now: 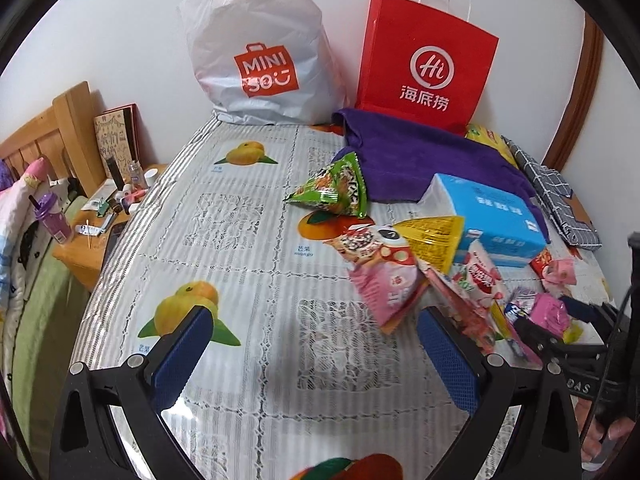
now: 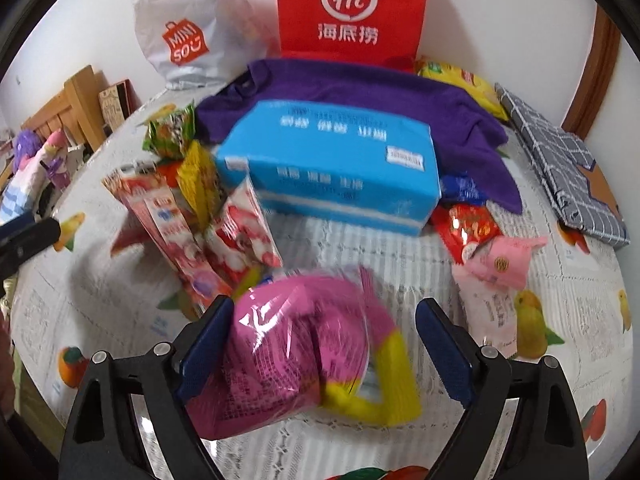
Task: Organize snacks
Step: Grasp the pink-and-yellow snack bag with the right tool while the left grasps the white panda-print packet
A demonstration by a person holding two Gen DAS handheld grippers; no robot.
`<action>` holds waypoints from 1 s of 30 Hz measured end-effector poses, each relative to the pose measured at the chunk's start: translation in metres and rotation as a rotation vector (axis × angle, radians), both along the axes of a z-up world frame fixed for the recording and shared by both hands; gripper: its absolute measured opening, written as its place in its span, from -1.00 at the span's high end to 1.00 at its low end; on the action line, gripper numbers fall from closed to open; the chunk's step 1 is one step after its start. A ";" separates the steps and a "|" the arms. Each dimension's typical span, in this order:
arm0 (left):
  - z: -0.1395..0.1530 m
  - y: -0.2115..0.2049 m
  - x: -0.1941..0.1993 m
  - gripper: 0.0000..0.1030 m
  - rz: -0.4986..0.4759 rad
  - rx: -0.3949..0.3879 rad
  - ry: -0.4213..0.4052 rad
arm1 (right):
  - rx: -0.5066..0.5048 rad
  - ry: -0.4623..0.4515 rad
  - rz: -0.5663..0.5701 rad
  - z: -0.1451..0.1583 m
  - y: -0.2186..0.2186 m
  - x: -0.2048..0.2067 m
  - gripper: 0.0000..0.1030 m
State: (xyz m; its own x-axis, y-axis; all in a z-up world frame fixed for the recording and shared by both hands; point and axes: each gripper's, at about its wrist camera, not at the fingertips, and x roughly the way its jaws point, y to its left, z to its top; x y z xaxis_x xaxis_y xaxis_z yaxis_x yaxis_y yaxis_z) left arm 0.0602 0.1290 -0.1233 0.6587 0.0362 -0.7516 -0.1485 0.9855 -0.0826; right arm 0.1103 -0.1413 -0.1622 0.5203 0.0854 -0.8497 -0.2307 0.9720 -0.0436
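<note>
Between the spread fingers of the right gripper [image 2: 320, 344]: pink packet [image 2: 288, 344], blurred, touching the left pad, clear of the right; long axis unclear. Beyond: snack pile [image 2: 208, 224], blue box [image 2: 332, 168]. Left gripper [image 1: 316, 356]: fingers apart, empty, pile to its right.

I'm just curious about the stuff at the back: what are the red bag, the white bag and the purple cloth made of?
Red bag: likely matte paper, with stiff flat sides, sharp creases and twisted cord handles.
White bag: thin plastic film, crinkled and faintly glossy.
Purple cloth: a soft, fuzzy fabric, perhaps fleece or towelling; it lies in limp folds.
</note>
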 end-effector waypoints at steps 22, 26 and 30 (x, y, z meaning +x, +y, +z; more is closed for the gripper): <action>-0.032 -0.019 0.087 -0.91 -0.020 -0.120 0.070 | 0.188 -0.039 0.022 -0.018 -0.036 0.008 -0.54; -0.044 -0.018 0.091 -0.62 -0.012 -0.159 0.105 | 0.225 -0.083 0.022 -0.016 -0.040 0.013 -0.54; -0.048 -0.012 0.090 -0.13 -0.024 -0.241 0.120 | 0.257 -0.053 0.042 -0.021 -0.040 0.018 -0.37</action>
State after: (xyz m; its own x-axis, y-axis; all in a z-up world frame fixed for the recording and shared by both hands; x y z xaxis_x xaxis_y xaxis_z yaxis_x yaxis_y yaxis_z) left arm 0.1503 0.1166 -0.1712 0.5627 -0.1681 -0.8094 -0.1482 0.9428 -0.2988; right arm 0.1282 -0.1815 -0.1831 0.5554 0.3175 -0.7686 -0.2748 0.9424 0.1906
